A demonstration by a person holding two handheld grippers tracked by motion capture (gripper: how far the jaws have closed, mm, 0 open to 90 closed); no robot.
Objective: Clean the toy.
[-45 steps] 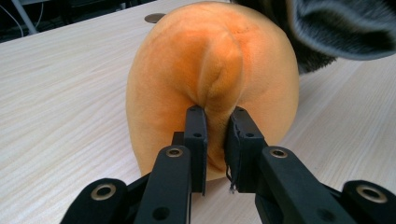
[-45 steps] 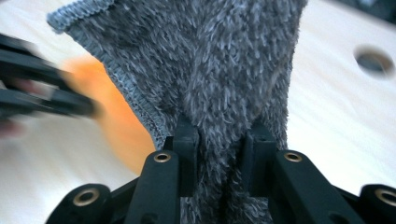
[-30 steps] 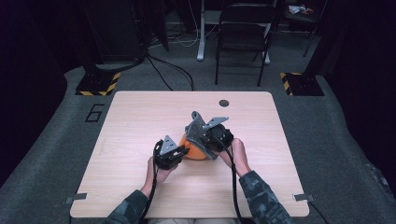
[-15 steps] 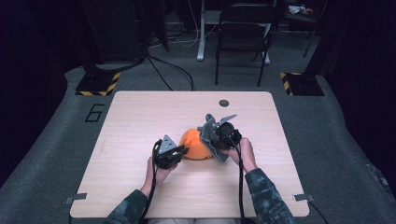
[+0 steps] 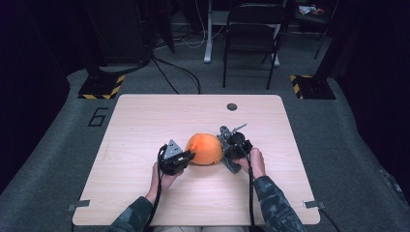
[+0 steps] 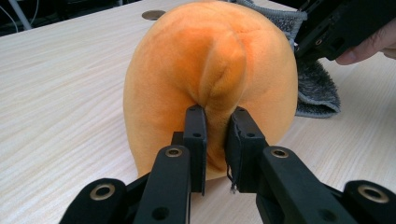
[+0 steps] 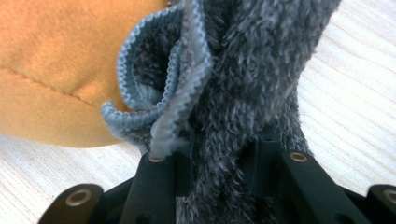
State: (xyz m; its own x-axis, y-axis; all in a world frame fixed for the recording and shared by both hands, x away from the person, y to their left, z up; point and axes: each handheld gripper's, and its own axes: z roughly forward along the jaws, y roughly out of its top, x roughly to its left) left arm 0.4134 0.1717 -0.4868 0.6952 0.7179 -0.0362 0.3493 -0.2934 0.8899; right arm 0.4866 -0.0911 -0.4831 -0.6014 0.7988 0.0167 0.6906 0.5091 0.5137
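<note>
Wood surface: plush and cloth work.
L gripper pinches orange plush; R gripper grips grey cloth. Keep plush anchored, pull cloth slowly.

This looks like a lab or recording studio rather than a home. A bare wooden table stands alone on grey carpet, with dark surroundings. Beyond the jaws sit a black folding chair, loose cables, yellow-and-black striped floor weights and a floor number marking.
</note>
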